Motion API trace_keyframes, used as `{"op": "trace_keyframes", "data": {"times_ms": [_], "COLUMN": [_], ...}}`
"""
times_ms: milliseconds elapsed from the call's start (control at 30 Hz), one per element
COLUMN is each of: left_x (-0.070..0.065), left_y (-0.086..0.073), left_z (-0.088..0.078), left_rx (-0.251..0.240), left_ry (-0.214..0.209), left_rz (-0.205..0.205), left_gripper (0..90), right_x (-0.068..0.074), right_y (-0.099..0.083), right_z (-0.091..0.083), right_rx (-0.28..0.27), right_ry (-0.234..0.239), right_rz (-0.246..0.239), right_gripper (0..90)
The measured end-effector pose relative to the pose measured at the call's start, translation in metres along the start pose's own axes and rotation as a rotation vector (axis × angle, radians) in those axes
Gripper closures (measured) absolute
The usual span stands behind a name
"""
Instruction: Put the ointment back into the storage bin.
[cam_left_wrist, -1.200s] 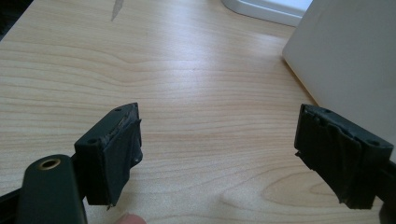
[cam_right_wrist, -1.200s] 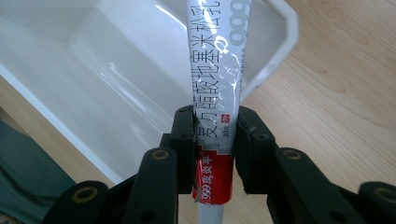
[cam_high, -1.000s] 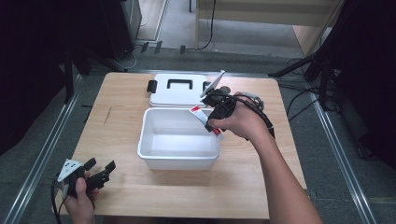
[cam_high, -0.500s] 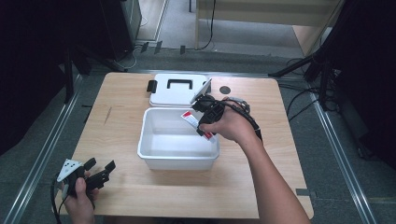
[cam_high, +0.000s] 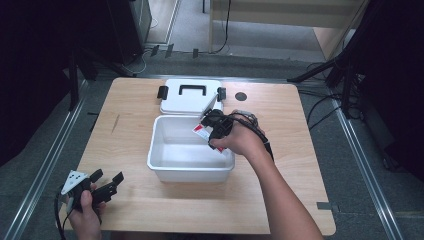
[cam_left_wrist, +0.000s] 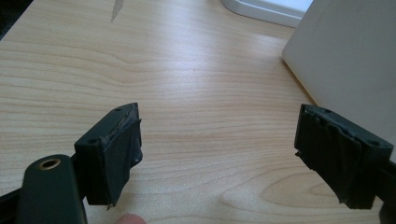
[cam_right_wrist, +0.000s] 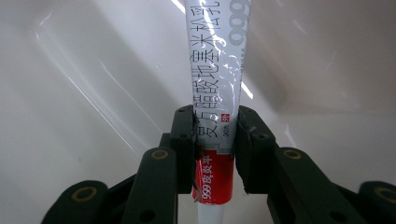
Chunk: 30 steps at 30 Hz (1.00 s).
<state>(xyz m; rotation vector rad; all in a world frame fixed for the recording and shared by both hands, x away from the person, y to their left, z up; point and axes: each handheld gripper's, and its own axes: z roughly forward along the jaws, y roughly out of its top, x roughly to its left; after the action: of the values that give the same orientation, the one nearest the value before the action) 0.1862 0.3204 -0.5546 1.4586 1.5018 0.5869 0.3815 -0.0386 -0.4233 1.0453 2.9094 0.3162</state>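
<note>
I have the right gripper (cam_high: 212, 131) clamped on the ointment tube (cam_right_wrist: 215, 107), fingers (cam_right_wrist: 183, 140) pinching it low, near the red band, most of the length sticking out past them. The tube hangs over the open white bin (cam_high: 165, 162), at the bin's far right corner, tip inside the rim; the bin sits mid-bench with its lid (cam_high: 190, 97) behind it toward the far edge. Risks as I see them: grip sits near one end, so the long free part can swing and catch the bin wall or rim on the way down, twisting the tube in the fingers. The foil skin looks slick; it may slide out early and land off-target or bounce out. Letting go too high could tip it against the wall. Left gripper (cam_high: 102, 187) idles at the near left corner, fingers (cam_left_wrist: 114, 154) wide, nothing between them, close to the bin's side; a stray nudge would shift the bin.
</note>
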Motion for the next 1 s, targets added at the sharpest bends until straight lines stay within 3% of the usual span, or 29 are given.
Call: {"op": "trace_keyframes", "data": {"times_ms": [700, 1000], "left_x": [0.000, 0.000], "left_y": [0.000, 0.000], "left_z": [0.000, 0.000], "left_rx": [0.004, 0.005], "left_ry": [-0.003, -0.005], "left_rz": [0.003, 0.003], "left_gripper": [15.6, 15.6], "right_x": [0.006, 0.008], "right_y": [0.006, 0.006], "right_z": [0.030, 0.039], "right_rx": [0.046, 0.058], "right_ry": [-0.050, -0.041], "right_rz": [-0.067, -0.076], "right_gripper": [71.5, 71.0]}}
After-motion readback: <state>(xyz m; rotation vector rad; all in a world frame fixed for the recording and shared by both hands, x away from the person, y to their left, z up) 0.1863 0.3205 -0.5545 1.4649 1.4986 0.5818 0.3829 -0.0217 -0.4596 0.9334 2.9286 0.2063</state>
